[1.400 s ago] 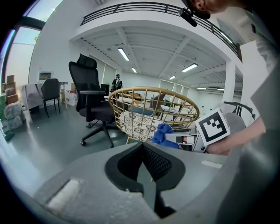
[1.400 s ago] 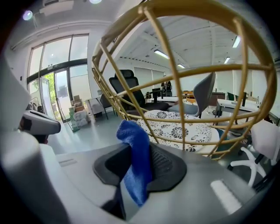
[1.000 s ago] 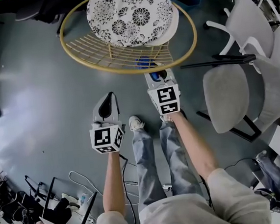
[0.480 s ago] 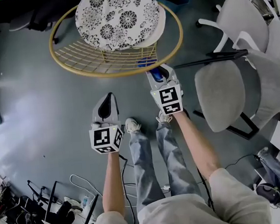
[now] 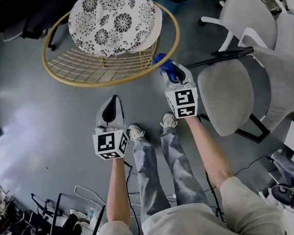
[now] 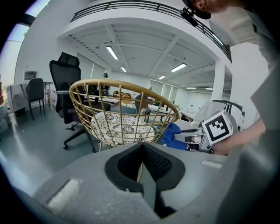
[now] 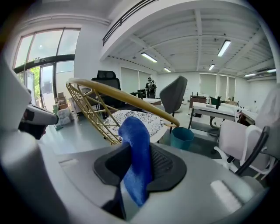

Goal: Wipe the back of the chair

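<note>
A gold wire chair (image 5: 71, 80) with a round rim and a black-and-white flowered cushion (image 5: 112, 20) stands ahead of me; its wire back (image 6: 127, 116) faces me. My right gripper (image 5: 169, 72) is shut on a blue cloth (image 5: 162, 62) just off the right end of the rim. In the right gripper view the cloth (image 7: 136, 153) hangs between the jaws, with the gold rim (image 7: 127, 97) just beyond it. My left gripper (image 5: 115, 101) hovers below the chair back, shut and empty; its jaws meet in the left gripper view (image 6: 141, 151).
Grey office chairs (image 5: 233, 101) (image 5: 248, 11) crowd the right side, close to my right gripper. A teal bin (image 7: 181, 138) sits behind the gold chair. A black office chair (image 6: 65, 83) stands far left. Cables and clutter (image 5: 69, 220) lie at lower left. My shoes (image 5: 135, 132) are on the grey floor.
My right gripper has slid the blue cloth rightward along the chair's back, from the wires under the rim to the rim's right end. The left gripper has stayed put.
</note>
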The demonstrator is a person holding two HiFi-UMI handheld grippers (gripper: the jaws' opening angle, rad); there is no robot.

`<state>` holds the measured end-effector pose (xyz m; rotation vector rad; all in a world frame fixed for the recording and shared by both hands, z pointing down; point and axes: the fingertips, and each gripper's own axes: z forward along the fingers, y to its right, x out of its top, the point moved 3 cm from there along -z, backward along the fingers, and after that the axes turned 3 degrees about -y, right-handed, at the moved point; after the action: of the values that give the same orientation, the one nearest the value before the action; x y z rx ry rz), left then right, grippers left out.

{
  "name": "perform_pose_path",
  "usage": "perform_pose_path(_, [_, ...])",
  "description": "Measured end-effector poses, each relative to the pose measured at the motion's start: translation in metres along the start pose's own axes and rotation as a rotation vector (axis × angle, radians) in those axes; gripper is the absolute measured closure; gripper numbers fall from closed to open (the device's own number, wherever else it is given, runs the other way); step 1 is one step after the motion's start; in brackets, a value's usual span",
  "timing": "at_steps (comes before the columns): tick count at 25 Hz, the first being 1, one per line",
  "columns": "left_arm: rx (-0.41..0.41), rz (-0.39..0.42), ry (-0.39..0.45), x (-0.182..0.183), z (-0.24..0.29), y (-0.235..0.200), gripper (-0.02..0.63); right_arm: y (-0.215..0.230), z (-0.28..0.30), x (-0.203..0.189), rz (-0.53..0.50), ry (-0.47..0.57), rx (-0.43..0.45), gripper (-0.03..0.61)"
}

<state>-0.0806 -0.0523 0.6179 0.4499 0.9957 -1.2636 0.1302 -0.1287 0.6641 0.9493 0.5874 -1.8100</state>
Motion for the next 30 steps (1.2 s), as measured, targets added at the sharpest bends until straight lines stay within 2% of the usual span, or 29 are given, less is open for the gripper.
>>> perform_pose_path(8, [-0.013, -0.002, -0.002, 0.0, 0.008, 0.001, 0.612, -0.005, 0.0, -0.017, 0.002, -0.027, 0.0, 0.474])
perform_pose_path(17, [0.03, -0.029, -0.007, -0.007, -0.002, -0.039, 0.612, -0.075, 0.03, -0.031, 0.003, -0.091, 0.113, 0.474])
perform_pose_path(21, [0.057, -0.043, -0.005, -0.009, -0.009, -0.062, 0.612, -0.106, 0.051, -0.04, -0.035, -0.127, 0.161, 0.474])
perform_pose_path(30, [0.1, -0.073, -0.015, -0.024, -0.024, -0.102, 0.612, -0.149, 0.1, -0.027, -0.03, -0.105, 0.189, 0.474])
